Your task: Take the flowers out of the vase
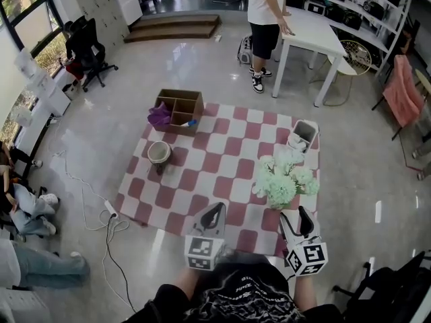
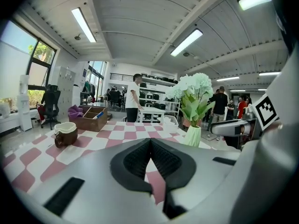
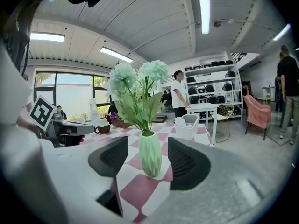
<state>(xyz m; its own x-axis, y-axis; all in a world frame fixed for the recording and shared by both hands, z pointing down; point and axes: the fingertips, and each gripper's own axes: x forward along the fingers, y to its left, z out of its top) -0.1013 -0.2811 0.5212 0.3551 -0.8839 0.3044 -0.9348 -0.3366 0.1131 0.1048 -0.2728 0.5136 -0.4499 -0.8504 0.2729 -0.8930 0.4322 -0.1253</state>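
A bunch of pale green flowers (image 1: 283,180) stands in a ribbed pale green vase (image 3: 150,158) on the right part of the pink-and-white checked rug (image 1: 202,170). My right gripper (image 1: 304,213) hovers just in front of the vase. In the right gripper view the right gripper (image 3: 148,144) is open, and the vase shows beyond the gap between its jaws, untouched. The blooms (image 3: 138,76) rise above it. My left gripper (image 1: 215,211) is to the left of the vase. Seen from its own camera, the left gripper (image 2: 150,141) is shut and empty, with vase (image 2: 192,136) off to the right.
A brown mug (image 1: 159,153) stands on the rug's left side. Behind it is a cardboard box (image 1: 180,106) with purple cloth, and a white basket (image 1: 303,134) sits at the rug's far right corner. A person (image 1: 265,19) stands by a white table (image 1: 311,33). A cable and power strip (image 1: 110,210) lie to the left.
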